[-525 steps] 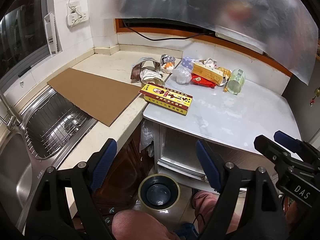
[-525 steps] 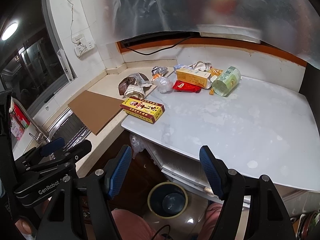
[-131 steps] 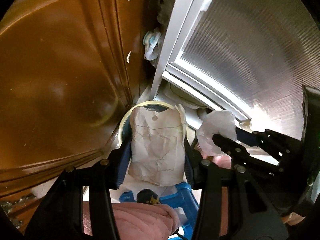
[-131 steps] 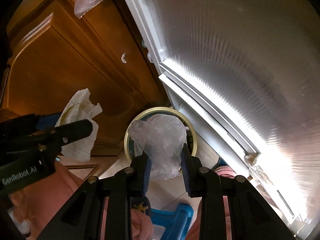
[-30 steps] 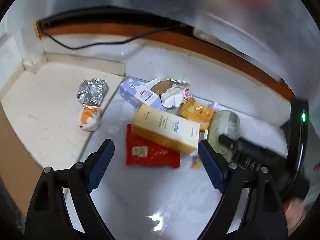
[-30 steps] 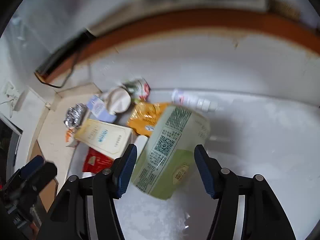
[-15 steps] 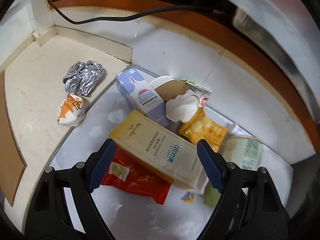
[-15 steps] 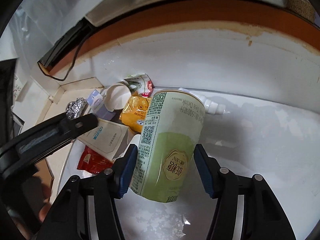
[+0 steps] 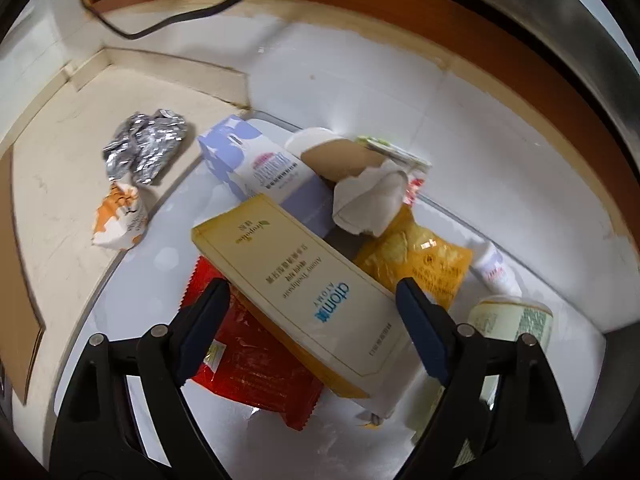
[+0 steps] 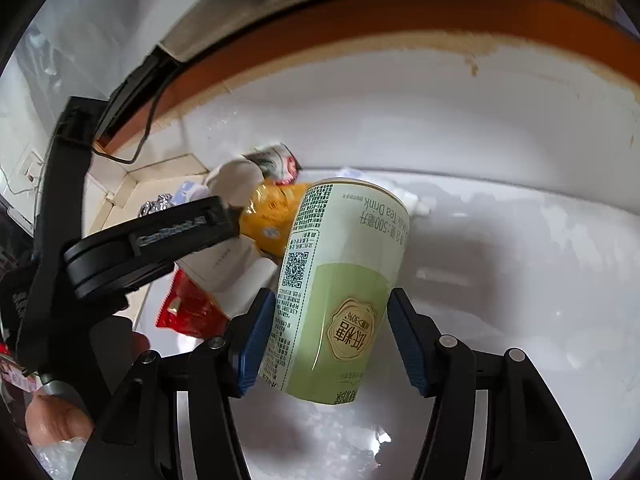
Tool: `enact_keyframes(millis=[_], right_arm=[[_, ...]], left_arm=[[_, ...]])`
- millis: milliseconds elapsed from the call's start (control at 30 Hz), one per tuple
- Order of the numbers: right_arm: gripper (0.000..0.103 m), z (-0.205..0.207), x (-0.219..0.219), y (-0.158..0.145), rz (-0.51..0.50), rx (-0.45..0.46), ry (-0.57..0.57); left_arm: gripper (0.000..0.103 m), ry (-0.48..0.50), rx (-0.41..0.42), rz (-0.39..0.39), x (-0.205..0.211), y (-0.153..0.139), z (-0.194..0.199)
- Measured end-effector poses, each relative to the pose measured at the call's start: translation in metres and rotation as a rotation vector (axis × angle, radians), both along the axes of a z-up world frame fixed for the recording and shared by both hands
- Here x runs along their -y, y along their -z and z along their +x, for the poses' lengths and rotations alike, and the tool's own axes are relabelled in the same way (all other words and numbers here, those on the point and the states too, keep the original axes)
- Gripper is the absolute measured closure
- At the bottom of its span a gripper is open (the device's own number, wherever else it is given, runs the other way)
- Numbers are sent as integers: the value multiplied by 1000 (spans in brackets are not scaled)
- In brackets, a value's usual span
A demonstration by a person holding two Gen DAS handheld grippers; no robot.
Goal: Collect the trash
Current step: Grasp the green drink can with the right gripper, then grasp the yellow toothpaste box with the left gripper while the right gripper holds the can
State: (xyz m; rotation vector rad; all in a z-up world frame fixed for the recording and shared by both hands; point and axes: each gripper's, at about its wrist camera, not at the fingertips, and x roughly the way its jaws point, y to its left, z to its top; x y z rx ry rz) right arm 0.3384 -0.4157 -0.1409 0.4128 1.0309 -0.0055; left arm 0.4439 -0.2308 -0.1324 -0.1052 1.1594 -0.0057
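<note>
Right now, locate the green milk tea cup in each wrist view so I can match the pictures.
Left wrist view: green milk tea cup at lower right, mostly hidden behind the left gripper's right finger.
Right wrist view: the cup fills the centre, between the right gripper jaws.
Shared landmark: the orange snack packet beside the cup.

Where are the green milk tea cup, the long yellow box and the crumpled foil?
Green cup (image 10: pixel 340 300): right wrist view, on its label, between the gripper fingers.
Yellow box (image 9: pixel 304 284): left wrist view, on its printed top face.
Foil (image 9: pixel 146 148): left wrist view, on the middle of the crumpled ball.
</note>
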Motion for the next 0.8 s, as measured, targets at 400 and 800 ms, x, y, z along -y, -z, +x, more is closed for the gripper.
enact_keyframes(millis=[400, 800], right_arm=[[45, 0, 7, 0, -5, 2, 3], [45, -1, 6, 0, -8, 3, -22]], left_arm=[[5, 29, -70, -79, -10, 14, 16], [26, 77, -111, -69, -10, 28, 10]])
